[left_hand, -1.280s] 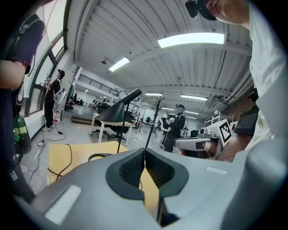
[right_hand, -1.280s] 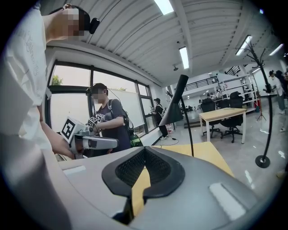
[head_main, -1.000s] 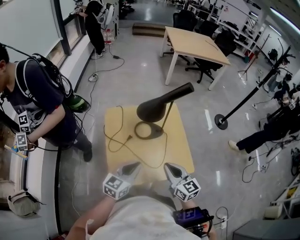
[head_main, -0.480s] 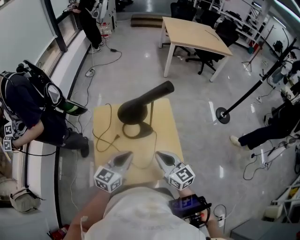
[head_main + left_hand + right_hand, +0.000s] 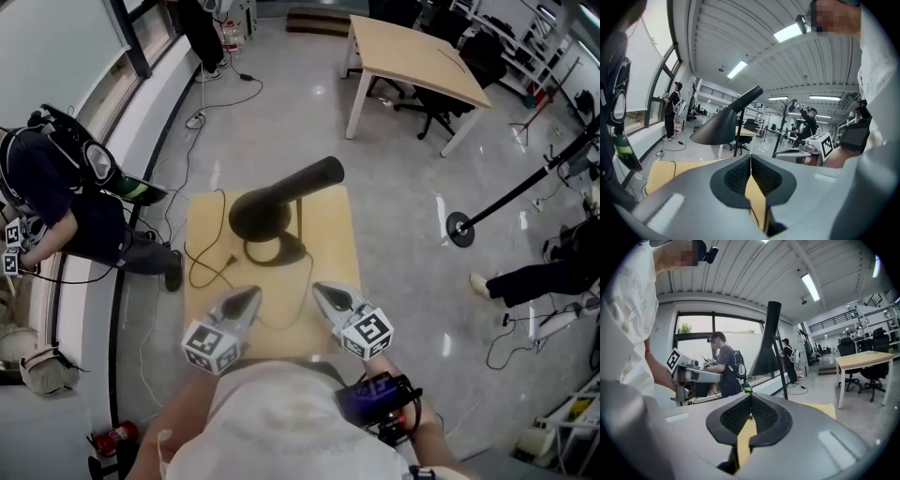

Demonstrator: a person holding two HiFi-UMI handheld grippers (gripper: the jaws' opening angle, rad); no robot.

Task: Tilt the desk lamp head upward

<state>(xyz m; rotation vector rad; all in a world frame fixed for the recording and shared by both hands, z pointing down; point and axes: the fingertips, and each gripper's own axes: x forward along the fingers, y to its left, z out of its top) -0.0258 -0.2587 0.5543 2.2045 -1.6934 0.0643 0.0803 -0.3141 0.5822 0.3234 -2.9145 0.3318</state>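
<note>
Approach step: left hand-held gripper (image 5: pixel 249 295) and right hand-held gripper (image 5: pixel 322 290) were both closed and empty, short of the desk lamp head (image 5: pixel 281 195); next likely needed reaching under it to push upward.

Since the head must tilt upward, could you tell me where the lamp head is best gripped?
Probably the slim tubular rear end of the lamp head, from the right with the right gripper: that tube looks narrow enough for the jaws, whereas the flared shade looks too wide.
</note>
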